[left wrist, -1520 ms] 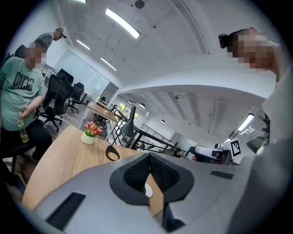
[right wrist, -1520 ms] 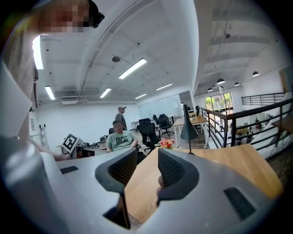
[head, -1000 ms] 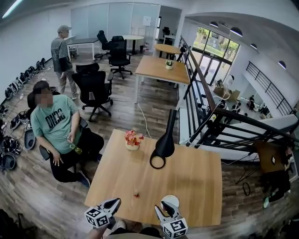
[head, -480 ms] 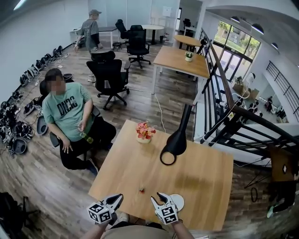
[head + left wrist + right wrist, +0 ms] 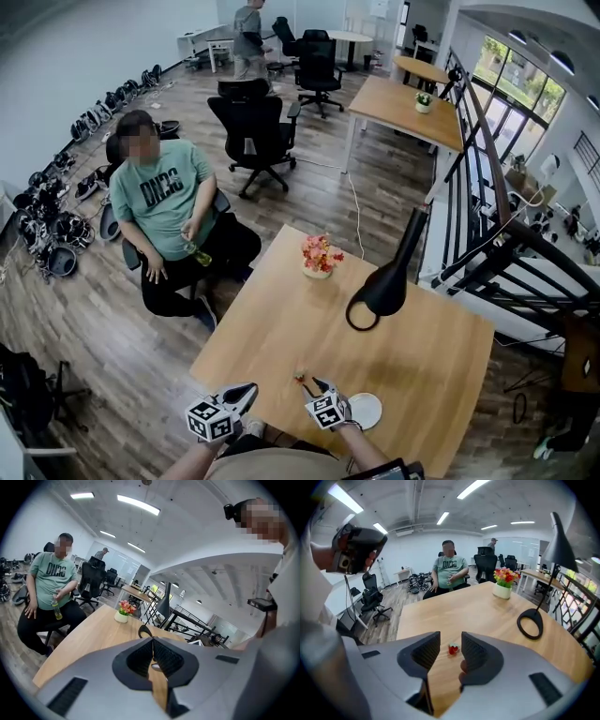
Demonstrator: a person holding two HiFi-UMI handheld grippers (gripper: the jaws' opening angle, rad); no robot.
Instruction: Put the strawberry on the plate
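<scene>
1. strawberry (image 5: 453, 648): small, red, lying on the bench (image 5: 412, 347) near its front edge, just ahead of the right gripper (image 5: 450, 638).
2. plate (image 5: 364, 410): white, on the bench, right of the strawberry and apart from it.
3. right gripper: fingers released, parted, grasping nothing; the strawberry is in line with the gap, untouched.
4. left gripper (image 5: 153, 641): fingers clenched together, nothing between them.

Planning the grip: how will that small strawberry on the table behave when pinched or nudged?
The strawberry looks tiny, so probably very light. Its rounded shape on the smooth wooden table may let it roll or skid if nudged. It looks narrower than the open gap of the right tool, so it might twist on closing.
</scene>
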